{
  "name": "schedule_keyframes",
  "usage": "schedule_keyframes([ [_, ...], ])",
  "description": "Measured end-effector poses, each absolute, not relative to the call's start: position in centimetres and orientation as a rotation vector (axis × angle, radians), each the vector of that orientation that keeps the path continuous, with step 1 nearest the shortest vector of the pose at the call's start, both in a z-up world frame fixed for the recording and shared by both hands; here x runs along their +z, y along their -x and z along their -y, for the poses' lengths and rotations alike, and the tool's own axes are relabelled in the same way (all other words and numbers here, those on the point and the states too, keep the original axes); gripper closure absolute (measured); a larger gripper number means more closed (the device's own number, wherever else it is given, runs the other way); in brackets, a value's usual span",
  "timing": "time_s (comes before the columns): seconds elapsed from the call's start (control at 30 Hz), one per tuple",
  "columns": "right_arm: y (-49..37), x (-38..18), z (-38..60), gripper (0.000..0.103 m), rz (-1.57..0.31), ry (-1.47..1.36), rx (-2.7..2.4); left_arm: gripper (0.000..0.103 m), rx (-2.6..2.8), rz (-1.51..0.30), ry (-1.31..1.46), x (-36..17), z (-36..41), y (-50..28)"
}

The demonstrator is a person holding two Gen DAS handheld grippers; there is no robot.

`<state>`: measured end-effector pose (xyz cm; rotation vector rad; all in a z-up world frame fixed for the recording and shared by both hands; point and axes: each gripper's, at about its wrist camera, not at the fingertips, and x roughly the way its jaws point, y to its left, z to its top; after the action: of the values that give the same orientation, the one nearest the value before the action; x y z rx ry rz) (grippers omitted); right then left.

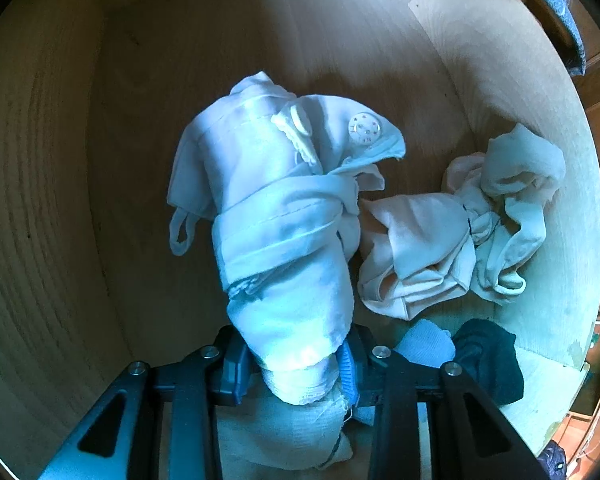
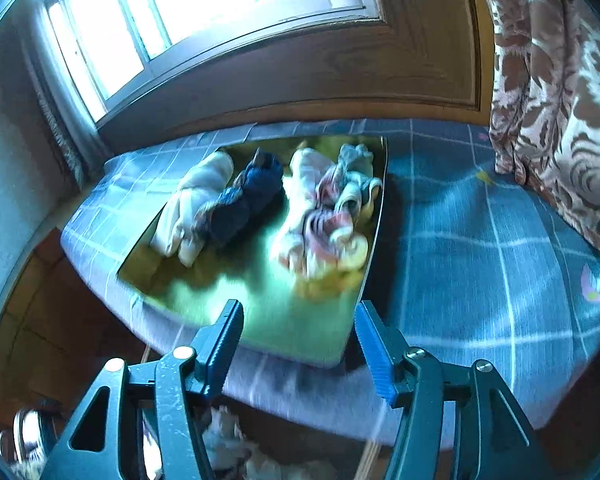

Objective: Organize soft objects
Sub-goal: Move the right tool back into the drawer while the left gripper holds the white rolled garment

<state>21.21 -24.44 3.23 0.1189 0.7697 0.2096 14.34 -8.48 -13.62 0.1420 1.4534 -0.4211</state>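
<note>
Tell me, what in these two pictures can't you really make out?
- Left wrist view: fabric under the left gripper, hidden by the rolled white garment it clamps.
- Right wrist view: the striped clothes pile on the tray, motion-blurred.
- Right wrist view: pale object behind the open right gripper, unidentifiable.

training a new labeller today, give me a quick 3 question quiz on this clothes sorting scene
1. True or false: the left gripper is shut on a rolled white garment over the wooden box.
2. Multiple choice: what is between the right gripper's fingers? A) a sock B) nothing C) a towel
3. Fill in: the dark blue garment on the green tray lies next to a ___ bundle.

Key: 1 true; 2 B; 3 white
</note>
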Motion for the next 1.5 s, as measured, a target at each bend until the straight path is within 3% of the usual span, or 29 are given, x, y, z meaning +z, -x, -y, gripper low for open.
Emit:
schedule_keyframes([
  [0.53, -13.1, -3.5, 23.7, 0.043, -0.898, -0.012, 0.287, 0.072, -0.432, -1.364, -0.083, -11.7, 7.1, -13.4],
  [1.5, -9.9, -15.7, 16.5, 0.043, -1.217, 0.352, 0.381, 0.072, -0.468, -1.242, 0.007, -7.6, 4.0, -10.3],
])
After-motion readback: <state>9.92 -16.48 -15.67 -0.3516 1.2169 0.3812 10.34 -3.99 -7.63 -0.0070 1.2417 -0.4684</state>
